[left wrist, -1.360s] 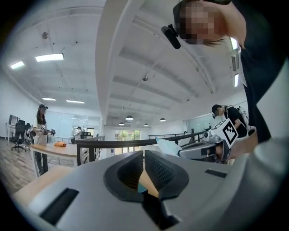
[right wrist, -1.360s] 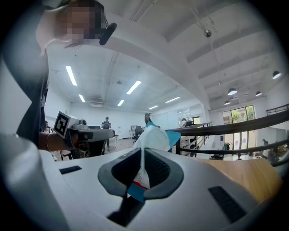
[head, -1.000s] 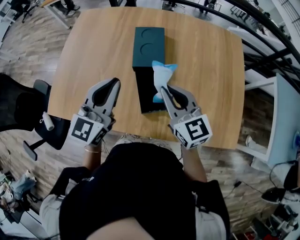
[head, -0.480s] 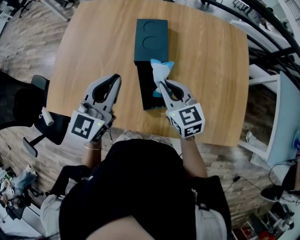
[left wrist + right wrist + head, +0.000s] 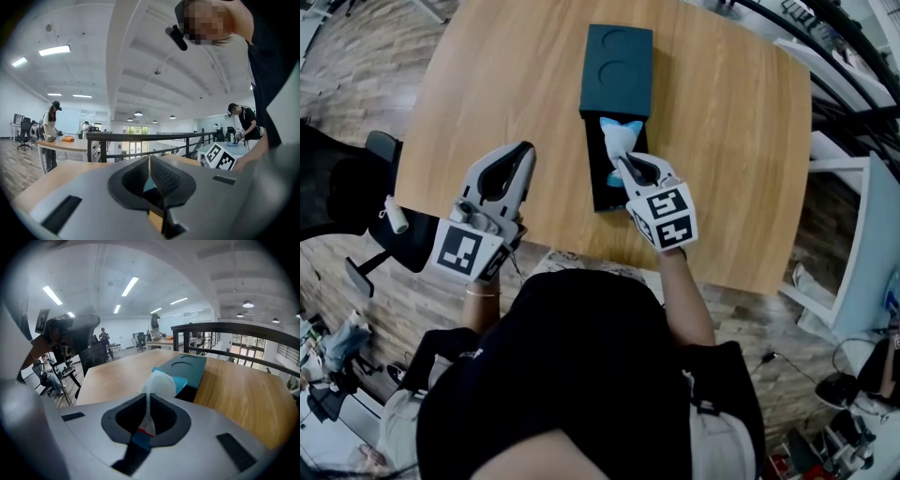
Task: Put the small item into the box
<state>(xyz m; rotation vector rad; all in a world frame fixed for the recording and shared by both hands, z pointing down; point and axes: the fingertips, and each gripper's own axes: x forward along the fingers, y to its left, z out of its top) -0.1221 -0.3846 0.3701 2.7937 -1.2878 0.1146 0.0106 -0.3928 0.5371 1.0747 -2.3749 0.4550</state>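
"Where the right gripper (image 5: 623, 165) pinches, what is held?"

"Its jaws are clamped on a pouch (image 5: 162, 382). It is thin, crinkled film, white with blue corners. A red-and-blue strip marks the narrow end, which lies back in the jaws' hollow."

"And the left gripper (image 5: 149, 160)?"

"Jaws pressed together, ribbed pads meeting, nothing between them. It sits to the right gripper's left, tips apart from the box."

"Describe the box (image 5: 602, 192)."

"Long, rectangular, hard-edged. Its dark open tray lies under and just ahead of the right gripper's tips. Beyond them is the matte teal half (image 5: 617, 67), with two round recesses in a row."

"Surface and room?"

"A smooth pale-wood table (image 5: 487, 94) with rounded corners lies beneath both grippers, and a plank floor (image 5: 356, 56) surrounds it. A black chair (image 5: 408, 251) stands left of the left gripper. Far ahead of that gripper are a dark railing (image 5: 140, 137) and an open office with ceiling strip lights."

"Which way does the pouch point?"

"Its long axis runs along the right gripper's jaws, in line with the box's length. The wide end leads past the tips, over the tray, toward the teal half. Whether it touches the tray cannot be told."
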